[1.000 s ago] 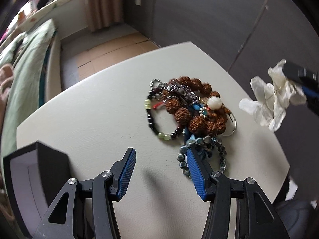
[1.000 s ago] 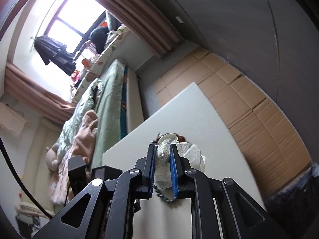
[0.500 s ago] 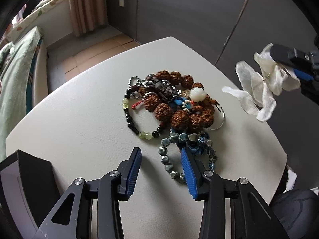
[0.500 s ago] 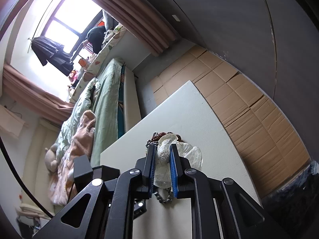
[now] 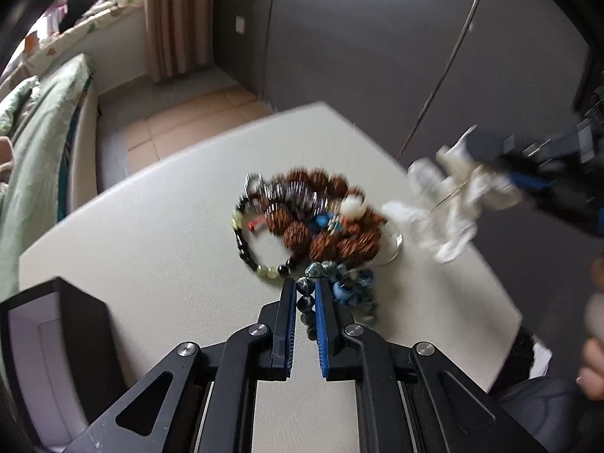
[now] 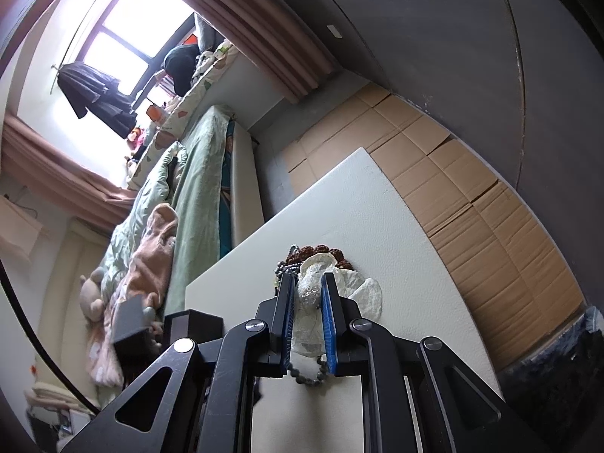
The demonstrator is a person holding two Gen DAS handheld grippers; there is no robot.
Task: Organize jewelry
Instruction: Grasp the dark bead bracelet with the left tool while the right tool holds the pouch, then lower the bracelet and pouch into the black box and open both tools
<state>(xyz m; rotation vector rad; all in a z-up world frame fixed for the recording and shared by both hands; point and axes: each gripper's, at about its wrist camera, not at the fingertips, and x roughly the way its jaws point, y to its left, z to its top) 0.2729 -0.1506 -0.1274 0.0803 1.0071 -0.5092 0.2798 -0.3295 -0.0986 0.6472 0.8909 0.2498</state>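
Note:
A tangled pile of bracelets (image 5: pixel 321 222) lies on the white table (image 5: pixel 151 256): big brown seed beads, a black and green bead bracelet (image 5: pixel 245 249), silver chains. My left gripper (image 5: pixel 305 287) is shut on a grey-blue stone bead bracelet (image 5: pixel 306 304) at the pile's near edge. My right gripper (image 6: pixel 306 283) is shut on a white flower hair ornament (image 6: pixel 313 281) with a thin wire hoop, held above the table's right side; it also shows in the left wrist view (image 5: pixel 453 200).
An open black jewelry box (image 5: pixel 49 351) stands at the table's near left corner, also in the right wrist view (image 6: pixel 192 326). A bed with green bedding (image 6: pixel 181 204) lies beyond the table. Cardboard (image 6: pixel 472 196) covers the floor. Dark wardrobe doors (image 5: pixel 377 45) stand behind.
My left gripper moved forward to the pile and closed on the grey-blue bead bracelet. My right gripper, still holding the white flower ornament, shifted slightly over the table's right side.

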